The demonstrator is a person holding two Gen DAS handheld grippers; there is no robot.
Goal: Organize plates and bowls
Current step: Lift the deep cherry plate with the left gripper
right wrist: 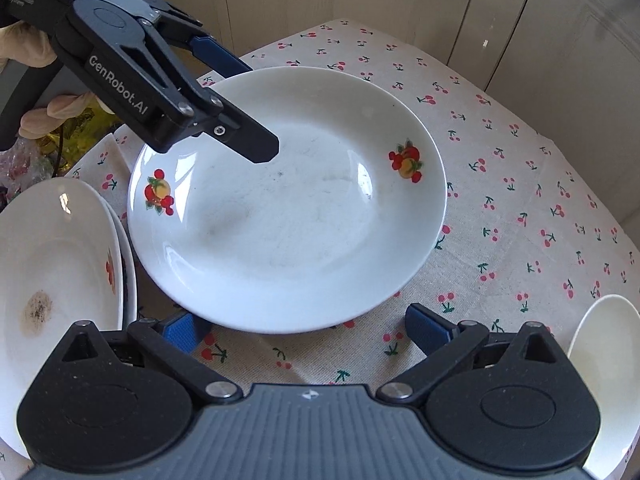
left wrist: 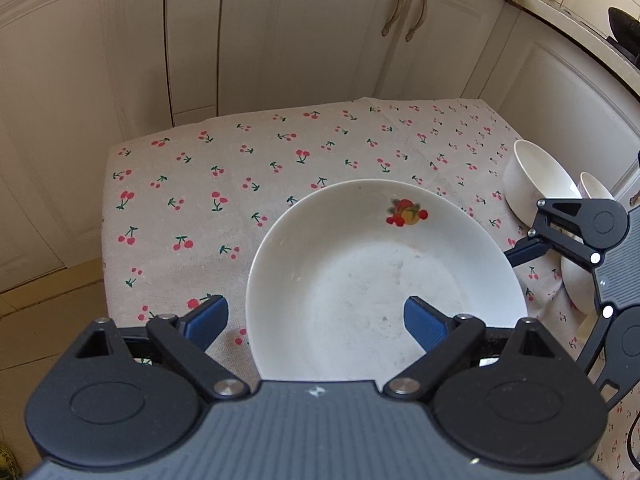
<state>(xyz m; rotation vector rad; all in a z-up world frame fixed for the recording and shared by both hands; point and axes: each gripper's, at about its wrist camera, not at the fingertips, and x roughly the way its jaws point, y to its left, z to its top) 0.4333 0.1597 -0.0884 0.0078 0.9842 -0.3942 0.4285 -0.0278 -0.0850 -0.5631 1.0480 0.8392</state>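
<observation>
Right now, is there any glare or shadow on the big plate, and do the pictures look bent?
Right wrist view: bright glare streaks on the big plate near its fruit print, and the shadow of the left tongs darkens its lower left. Left wrist view: the plate looks matte, without strong glare; the cabinet doors bow from fisheye distortion. Both views are sharp, with dark corners.

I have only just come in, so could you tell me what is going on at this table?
A person holds a gripper in each hand over a cherry-print tablecloth. The left gripper, jaws open, straddles the near rim of a white plate with fruit prints. The right gripper, also open, holds nothing, just short of the plate's other side. More plates and white bowls wait nearby.
</observation>
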